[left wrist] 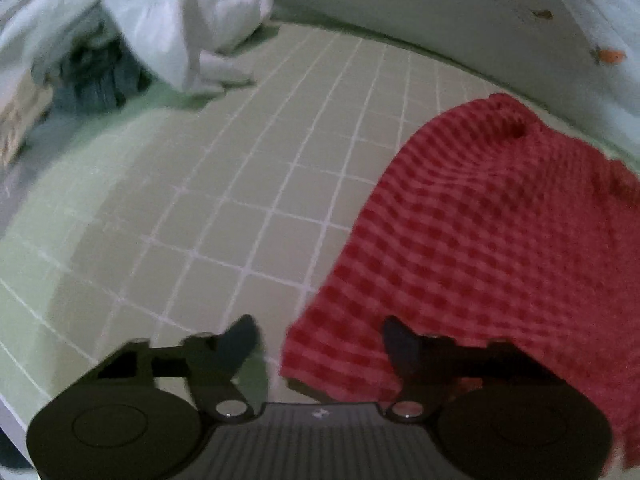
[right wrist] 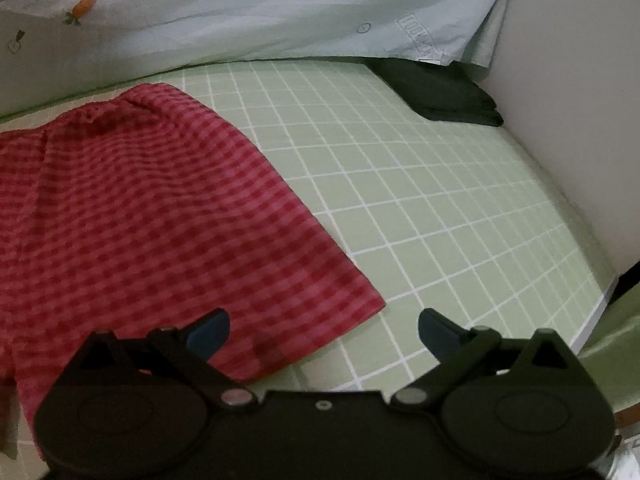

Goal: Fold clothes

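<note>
A pair of red and pink checked shorts [left wrist: 492, 240] lies spread flat on a pale green sheet with a white grid [left wrist: 248, 168]. It also shows in the right wrist view [right wrist: 132, 216], waistband at the far end. My left gripper [left wrist: 320, 340] is open and empty, just above the near left corner of the shorts' hem. My right gripper [right wrist: 324, 330] is open and empty, over the near right corner of the hem; its left finger [right wrist: 210, 330] overlaps the cloth.
A heap of white and dark clothes [left wrist: 160, 40] sits at the far left. A light blue sheet with carrot prints [right wrist: 260, 8] lies along the back. A folded dark garment [right wrist: 444, 94] lies at the far right by a white wall [right wrist: 576, 100].
</note>
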